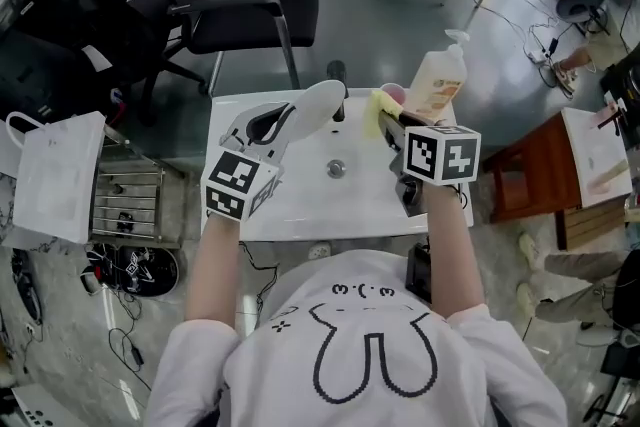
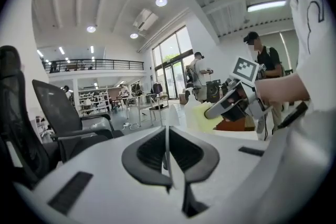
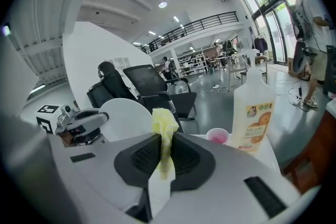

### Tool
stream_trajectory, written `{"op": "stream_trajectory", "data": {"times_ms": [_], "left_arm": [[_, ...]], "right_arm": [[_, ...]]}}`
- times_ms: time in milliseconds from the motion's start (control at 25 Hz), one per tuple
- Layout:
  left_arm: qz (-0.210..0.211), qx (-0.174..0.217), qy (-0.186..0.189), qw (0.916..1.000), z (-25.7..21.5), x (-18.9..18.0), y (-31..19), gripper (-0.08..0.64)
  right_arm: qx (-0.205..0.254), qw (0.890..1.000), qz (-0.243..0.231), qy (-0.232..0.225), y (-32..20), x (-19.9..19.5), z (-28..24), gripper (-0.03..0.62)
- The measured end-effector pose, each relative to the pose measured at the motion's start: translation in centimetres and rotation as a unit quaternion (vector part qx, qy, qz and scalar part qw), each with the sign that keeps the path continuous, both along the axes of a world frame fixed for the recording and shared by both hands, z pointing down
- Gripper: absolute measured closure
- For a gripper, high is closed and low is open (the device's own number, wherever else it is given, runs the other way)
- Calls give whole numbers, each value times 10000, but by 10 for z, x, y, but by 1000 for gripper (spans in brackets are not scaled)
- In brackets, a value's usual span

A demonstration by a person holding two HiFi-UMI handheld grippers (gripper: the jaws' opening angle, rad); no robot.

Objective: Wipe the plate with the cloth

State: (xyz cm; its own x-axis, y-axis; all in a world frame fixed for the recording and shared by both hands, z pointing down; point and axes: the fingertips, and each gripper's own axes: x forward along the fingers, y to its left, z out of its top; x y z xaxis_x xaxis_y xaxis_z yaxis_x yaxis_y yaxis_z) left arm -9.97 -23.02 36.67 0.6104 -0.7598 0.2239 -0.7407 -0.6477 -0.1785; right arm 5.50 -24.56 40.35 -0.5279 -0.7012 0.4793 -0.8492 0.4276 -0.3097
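Evidently the wiping is only about to start: the left tool [image 2: 167, 149], closed on the white plate's [image 1: 310, 107] rim, holds it on edge above the tabletop [image 1: 300, 200], and the right tool [image 3: 165, 150], pinching the yellow cloth [image 3: 164, 122], hovers just right of it, so next the cloth must meet the plate's face.

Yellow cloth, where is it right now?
In the head view the cloth is pinched in the right tongs, over the sink's right side, between the white plate and the soap bottle.
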Motion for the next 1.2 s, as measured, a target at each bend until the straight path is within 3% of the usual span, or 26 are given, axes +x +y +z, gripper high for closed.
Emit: {"op": "stream_trajectory", "data": {"times_ms": [120,240,400,600,720,880,1120,1200], "left_arm": [[329,417,-330,9980,-9,5,3,541],[721,897,-780,9903,-19,14,9,541],[1035,1435,-1493,9728,-21,23,15,541],[1247,1983,-2302,9445,-17,28,19,541],[1388,2337,-2796,9208,-13,32,22,541],[1595,2762,-3480,8816,-9,37,25,541],[1858,3268,-4223,8248,-2,46,33,541],[1914,3387,-4376,8106,0,49,35,541]], "right_arm": [[96,9999,-132,-23,4,-1,-6,541],[227,9995,-232,-59,5,-1,-14,541],[369,9986,-292,-237,5,0,-27,541],[476,9979,-311,-298,5,5,-34,541],[626,9966,-447,-282,5,4,-44,541],[964,9913,-895,-19,7,-7,-62,541],[1545,9710,-1779,410,17,-38,-88,541],[1618,9636,-2052,571,22,-52,-88,541]]}}
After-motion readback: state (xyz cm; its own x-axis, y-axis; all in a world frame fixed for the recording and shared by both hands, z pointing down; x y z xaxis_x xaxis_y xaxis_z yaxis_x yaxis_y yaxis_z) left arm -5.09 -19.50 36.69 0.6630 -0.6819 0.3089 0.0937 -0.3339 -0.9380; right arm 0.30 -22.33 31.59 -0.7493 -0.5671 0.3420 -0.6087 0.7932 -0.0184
